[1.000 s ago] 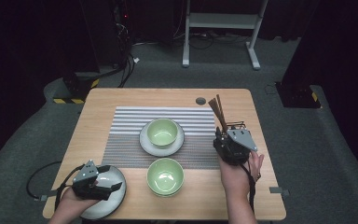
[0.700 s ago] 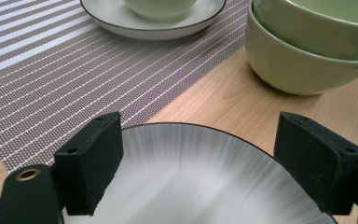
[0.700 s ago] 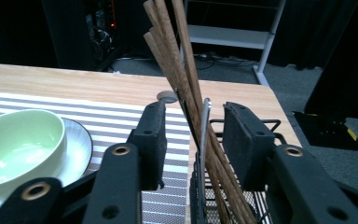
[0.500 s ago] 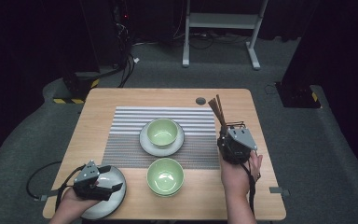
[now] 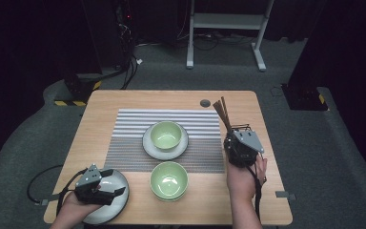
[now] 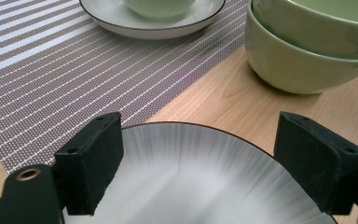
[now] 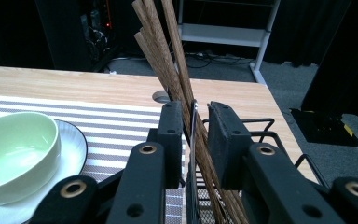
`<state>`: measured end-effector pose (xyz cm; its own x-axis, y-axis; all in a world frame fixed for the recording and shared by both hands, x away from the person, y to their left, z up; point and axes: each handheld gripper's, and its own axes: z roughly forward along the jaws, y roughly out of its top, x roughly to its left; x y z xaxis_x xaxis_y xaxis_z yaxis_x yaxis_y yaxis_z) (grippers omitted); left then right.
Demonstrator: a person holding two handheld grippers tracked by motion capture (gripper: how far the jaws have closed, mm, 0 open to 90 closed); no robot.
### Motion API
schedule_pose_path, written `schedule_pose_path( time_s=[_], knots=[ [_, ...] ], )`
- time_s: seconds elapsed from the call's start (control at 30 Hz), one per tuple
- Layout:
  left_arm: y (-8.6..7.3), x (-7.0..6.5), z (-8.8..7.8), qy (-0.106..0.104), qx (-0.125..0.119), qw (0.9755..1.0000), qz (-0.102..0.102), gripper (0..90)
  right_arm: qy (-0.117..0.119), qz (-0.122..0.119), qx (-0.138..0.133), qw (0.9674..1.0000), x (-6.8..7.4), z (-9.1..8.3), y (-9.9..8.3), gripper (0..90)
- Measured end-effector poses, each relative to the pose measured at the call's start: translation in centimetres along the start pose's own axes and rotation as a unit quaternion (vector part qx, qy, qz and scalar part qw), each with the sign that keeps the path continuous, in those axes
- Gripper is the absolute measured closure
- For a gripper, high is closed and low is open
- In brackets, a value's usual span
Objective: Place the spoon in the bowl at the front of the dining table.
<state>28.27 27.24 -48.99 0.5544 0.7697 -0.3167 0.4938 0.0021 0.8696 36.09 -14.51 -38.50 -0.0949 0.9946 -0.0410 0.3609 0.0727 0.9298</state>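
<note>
Desk (image 5: pixel 124 102): striped placemat (image 5: pixel 133 143) laid centrally. Empty plate (image 6: pixel 205 186) at near-left corner, left gripper (image 5: pixel 116 192) fingers (image 6: pixel 93 158) held apart above it. Chopsticks (image 7: pixel 168 60) upright in wire basket (image 7: pixel 261 128); right gripper (image 7: pixel 199 135) fingers just closing around them. Advice: one pair pinched squarely, lifted straight.

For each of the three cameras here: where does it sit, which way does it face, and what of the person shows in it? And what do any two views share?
High view: above the person's side, looking forward and down on the table; both forearms, left gripper, right gripper.
Left gripper view: rides the left gripper, looking across the grey plate toward the stacked green bowls; its two open jaws.
Right gripper view: rides the right gripper, facing the chopsticks in a wire basket; jaws just closing around them.
Shared: the bowl on a plate.
</note>
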Motion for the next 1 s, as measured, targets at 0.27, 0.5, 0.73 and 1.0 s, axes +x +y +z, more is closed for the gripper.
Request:
schedule_pose_path(
  time_s=[0.27, 0.5, 0.73, 1.0],
  knots=[
    [-0.03, -0.07, 0.07, 0.000, -0.003, 1.0000, -0.004, 16.1, -0.001, -0.003, 0.000, 1.0000, -0.08, 0.03, -0.01, 80.3],
    [-0.06, -0.07, 0.10, 0.001, -0.003, 1.0000, -0.005, 16.1, 0.002, -0.008, 0.000, 1.0000, -0.10, -0.03, -0.05, 83.7],
    [-0.06, -0.07, 0.10, 0.001, -0.003, 1.0000, -0.005, 16.1, 0.001, -0.012, 0.000, 0.9999, -0.13, -0.05, -0.03, 87.7],
    [-0.07, -0.05, 0.09, 0.001, 0.000, 1.0000, -0.003, 16.1, 0.005, -0.005, -0.004, 1.0000, -0.25, -0.24, -0.02, 88.2]
  ],
)
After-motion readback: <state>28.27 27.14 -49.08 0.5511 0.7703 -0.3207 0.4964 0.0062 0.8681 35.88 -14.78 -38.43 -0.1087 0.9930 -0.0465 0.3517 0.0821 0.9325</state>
